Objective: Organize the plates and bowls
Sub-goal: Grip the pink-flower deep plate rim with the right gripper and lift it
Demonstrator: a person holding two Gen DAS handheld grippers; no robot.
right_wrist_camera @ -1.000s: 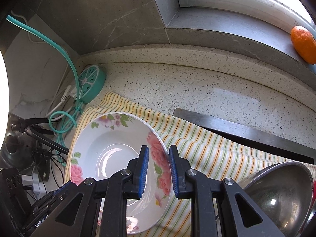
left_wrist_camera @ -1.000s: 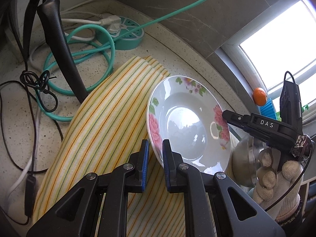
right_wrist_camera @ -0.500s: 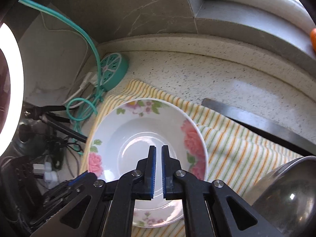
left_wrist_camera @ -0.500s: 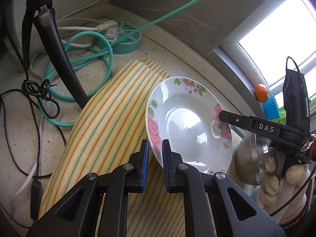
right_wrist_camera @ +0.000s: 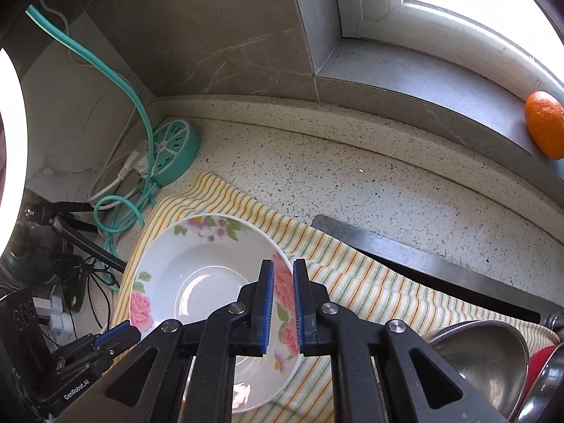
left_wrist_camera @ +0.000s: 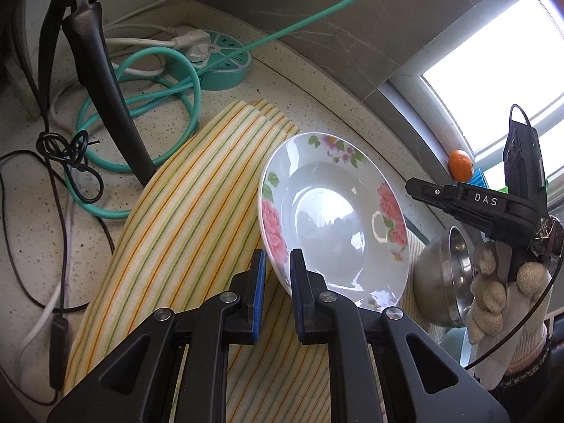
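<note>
**Floral plate pinched by the left tongs, right tongs hovering over its far rim**

The left tongs (left_wrist_camera: pixel 276 275) pinch the near rim of the floral plate (left_wrist_camera: pixel 331 222) — one blue pad lies under the rim, the other inside the bowl of the plate. The plate is tilted, its near-left edge held up off the striped cloth (left_wrist_camera: pixel 190 232) that covers this part of the speckled counter (right_wrist_camera: pixel 370 176).

The right tongs (right_wrist_camera: pixel 282 303) have just been easing apart again after closing; their pads stand a narrow gap apart. Seen from their own camera, the pink-flowered rim of the plate (right_wrist_camera: pixel 208 282) shows through that gap, but whether the pads touch it cannot be told. From the left camera these tongs (left_wrist_camera: pixel 410 187) appear at the plate's right side, carried by a hand in a knitted glove (left_wrist_camera: pixel 507 296).

A steel bowl (left_wrist_camera: pixel 440 282) lies on its side just beside the plate's right edge. Behind the cloth, a teal socket hub (right_wrist_camera: pixel 172 148) sits in the counter's corner with a teal cable (left_wrist_camera: pixel 141 116) looped near it. An orange fruit (right_wrist_camera: pixel 544 123) rests on the window sill (right_wrist_camera: pixel 423 81) — well apart from the plate.
</note>
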